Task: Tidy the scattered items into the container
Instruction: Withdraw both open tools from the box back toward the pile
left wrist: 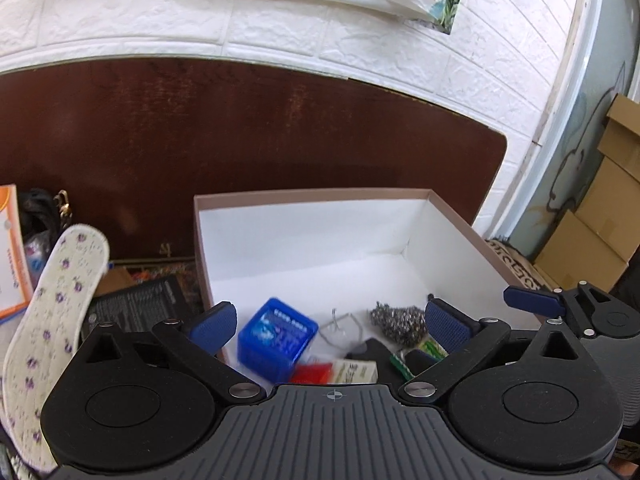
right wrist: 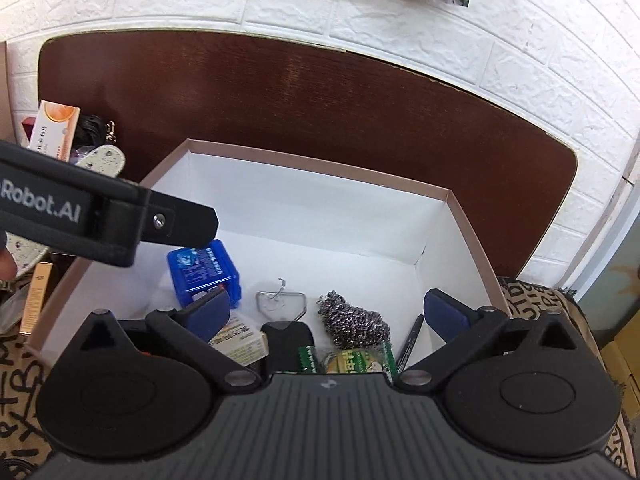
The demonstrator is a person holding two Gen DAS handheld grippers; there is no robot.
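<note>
A white open box (left wrist: 304,197) (right wrist: 320,168) holds a blue plastic case (left wrist: 276,338) (right wrist: 204,276), a wire hanger clip (right wrist: 280,304), a steel scourer (left wrist: 396,318) (right wrist: 352,322), a small carton (right wrist: 240,340) and green packets (right wrist: 352,360). My left gripper (left wrist: 328,324) is open and empty, hovering above the box's near left part. My right gripper (right wrist: 336,312) is open and empty, over the box's near side. The left gripper's arm (right wrist: 80,216) crosses the right wrist view above the blue case.
A floral insole (left wrist: 52,320) (right wrist: 108,158), an orange-white carton (right wrist: 56,128), a black strap with a clasp (right wrist: 96,130) and a dark booklet (left wrist: 140,308) lie left of the box. A dark wooden board (right wrist: 320,100) stands behind against a white brick wall. Cardboard boxes (left wrist: 600,208) stand at the right.
</note>
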